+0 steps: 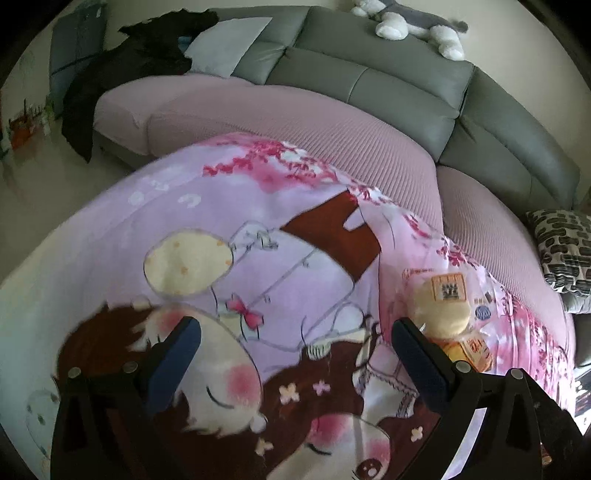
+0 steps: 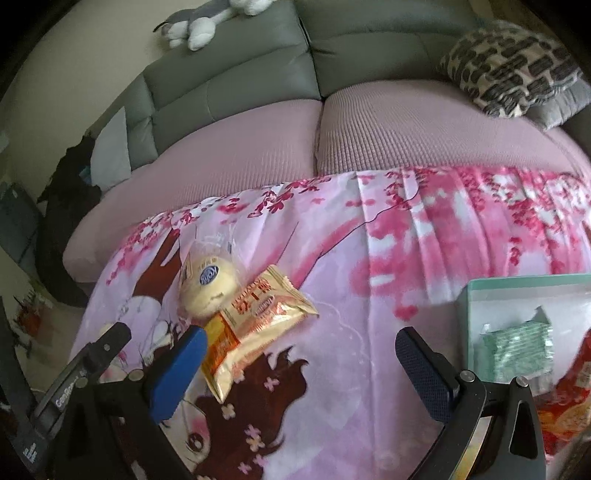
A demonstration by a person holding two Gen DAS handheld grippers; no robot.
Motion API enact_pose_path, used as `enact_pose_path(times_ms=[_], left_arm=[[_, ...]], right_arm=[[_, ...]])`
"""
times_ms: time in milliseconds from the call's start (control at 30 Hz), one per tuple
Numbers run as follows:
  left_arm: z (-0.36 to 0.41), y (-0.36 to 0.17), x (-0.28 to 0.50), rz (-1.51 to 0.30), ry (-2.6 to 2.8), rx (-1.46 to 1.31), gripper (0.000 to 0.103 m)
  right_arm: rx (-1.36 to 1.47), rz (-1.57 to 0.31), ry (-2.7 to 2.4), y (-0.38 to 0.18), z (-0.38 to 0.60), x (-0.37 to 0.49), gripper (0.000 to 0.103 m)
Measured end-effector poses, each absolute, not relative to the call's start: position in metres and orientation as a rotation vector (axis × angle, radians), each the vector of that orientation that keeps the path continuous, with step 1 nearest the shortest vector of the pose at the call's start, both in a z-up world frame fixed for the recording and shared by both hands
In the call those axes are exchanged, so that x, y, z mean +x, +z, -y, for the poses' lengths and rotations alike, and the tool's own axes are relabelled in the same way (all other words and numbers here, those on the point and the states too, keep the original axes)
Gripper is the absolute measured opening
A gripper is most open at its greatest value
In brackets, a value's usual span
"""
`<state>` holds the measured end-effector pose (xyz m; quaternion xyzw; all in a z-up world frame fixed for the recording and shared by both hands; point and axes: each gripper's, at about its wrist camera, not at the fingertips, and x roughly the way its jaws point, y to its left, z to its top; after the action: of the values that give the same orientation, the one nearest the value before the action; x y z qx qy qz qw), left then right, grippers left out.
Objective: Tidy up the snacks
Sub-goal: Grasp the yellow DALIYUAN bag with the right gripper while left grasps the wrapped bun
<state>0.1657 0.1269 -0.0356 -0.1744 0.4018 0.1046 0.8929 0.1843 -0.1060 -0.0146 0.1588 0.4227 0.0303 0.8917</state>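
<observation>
Right of the empty, wide-apart right gripper [image 2: 301, 354], a teal box [image 2: 524, 284] held a green packet [image 2: 517, 350]; the left gripper [image 1: 295, 350] gaped too.

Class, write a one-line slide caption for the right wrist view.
Open right gripper above a cartoon blanket, a gold snack packet and wrapped bun ahead, green box at right.

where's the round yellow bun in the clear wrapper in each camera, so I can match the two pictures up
Left wrist: the bun lies lower right, just beyond the left gripper's right finger.
Right wrist: the bun lies left of centre, touching the orange snack packet.
Shared landmark: the plush toy on the sofa back.
</observation>
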Motion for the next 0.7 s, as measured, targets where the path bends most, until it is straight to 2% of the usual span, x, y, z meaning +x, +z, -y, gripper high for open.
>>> enact_pose_path(times_ms=[433,700], left_arm=[[-0.131,-0.016,0.200,-0.868,0.157,-0.307,0.103],[-0.104,-0.007,0.220,-0.890,0.048,-0.282,0.103]], right_arm=[[0.346,-0.975,0.047,-0.046,0.075,0.223,0.103],[0.299,-0.975,0.010,-0.049,0.083,0.219,0.102]])
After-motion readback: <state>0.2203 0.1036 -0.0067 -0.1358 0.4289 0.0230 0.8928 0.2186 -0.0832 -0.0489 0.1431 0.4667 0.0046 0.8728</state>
